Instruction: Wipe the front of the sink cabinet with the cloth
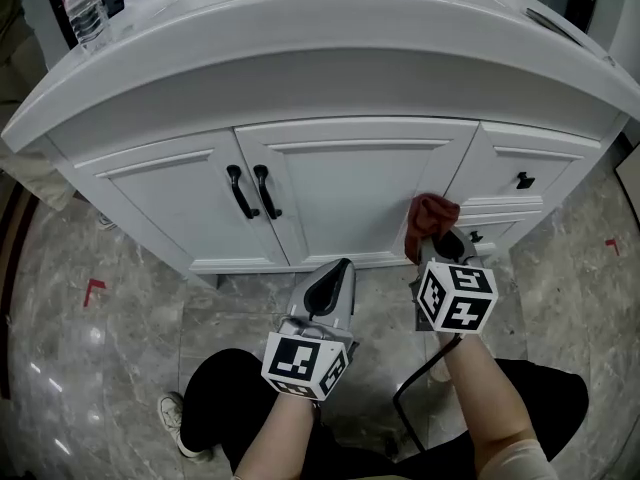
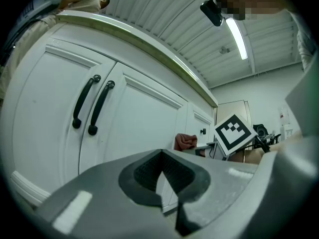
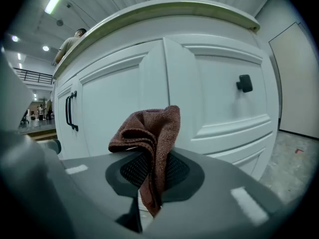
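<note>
The white sink cabinet (image 1: 350, 183) has two doors with black handles (image 1: 250, 190) and drawers at the right. A reddish-brown cloth (image 1: 430, 218) (image 3: 147, 133) is pinched in my right gripper (image 1: 444, 240) (image 3: 149, 176), bunched above the jaws. It hangs near the seam between the right door and the drawers; contact with the panel cannot be told. My left gripper (image 1: 330, 286) (image 2: 162, 176) is shut with nothing in it, low before the right door. The left gripper view also shows the cloth (image 2: 186, 142) and the right gripper's marker cube (image 2: 233, 134).
A water bottle (image 1: 82, 6) stands on the countertop at the far left. A black knob (image 1: 524, 180) (image 3: 244, 83) sits on the top right drawer. Grey marble floor (image 1: 110, 308) with red tape marks lies below. The person's legs and a black cable (image 1: 420, 383) are beneath the grippers.
</note>
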Available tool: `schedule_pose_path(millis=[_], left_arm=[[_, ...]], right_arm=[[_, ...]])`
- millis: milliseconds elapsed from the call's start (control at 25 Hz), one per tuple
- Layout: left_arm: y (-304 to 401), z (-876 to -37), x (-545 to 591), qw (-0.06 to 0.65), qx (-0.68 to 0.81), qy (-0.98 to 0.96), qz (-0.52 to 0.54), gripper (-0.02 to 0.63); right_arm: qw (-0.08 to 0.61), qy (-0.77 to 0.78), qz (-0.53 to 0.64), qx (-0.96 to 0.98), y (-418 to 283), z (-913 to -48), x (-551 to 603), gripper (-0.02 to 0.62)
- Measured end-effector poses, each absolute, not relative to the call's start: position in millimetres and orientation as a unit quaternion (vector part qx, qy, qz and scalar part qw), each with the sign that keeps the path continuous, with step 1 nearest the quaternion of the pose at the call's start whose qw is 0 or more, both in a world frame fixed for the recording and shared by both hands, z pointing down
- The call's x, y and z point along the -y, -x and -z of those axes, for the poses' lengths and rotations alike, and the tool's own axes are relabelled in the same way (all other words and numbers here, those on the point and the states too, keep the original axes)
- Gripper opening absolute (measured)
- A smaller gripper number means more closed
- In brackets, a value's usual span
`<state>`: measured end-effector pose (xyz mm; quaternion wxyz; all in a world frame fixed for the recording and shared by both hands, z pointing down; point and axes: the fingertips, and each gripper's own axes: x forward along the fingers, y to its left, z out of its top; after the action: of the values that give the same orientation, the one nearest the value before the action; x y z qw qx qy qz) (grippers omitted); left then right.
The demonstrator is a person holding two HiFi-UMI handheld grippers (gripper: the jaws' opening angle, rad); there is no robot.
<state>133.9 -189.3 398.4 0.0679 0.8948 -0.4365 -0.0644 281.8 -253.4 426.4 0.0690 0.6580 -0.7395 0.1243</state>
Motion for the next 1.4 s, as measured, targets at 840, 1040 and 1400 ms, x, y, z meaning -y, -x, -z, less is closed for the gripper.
schedule_pose_path(millis=[840,1040,1400], left_arm=[[10,-439,202,0.058,0.562,-0.825,-0.01,0.0],[29,-443,209,0.065,0.578,-0.814,-0.001,0.0],[14,-457,215,0.082,0.564,-0.822,0.001,0.0]], right_arm=[[0.07,-0.488,-0.159,0.855,-56,-492,265,0.08],[0.075,-0.467,-0.16,0.866,-27,-503,275,0.08],[0.078,-0.485,-0.15,0.858,-58,-505,276,0.081]])
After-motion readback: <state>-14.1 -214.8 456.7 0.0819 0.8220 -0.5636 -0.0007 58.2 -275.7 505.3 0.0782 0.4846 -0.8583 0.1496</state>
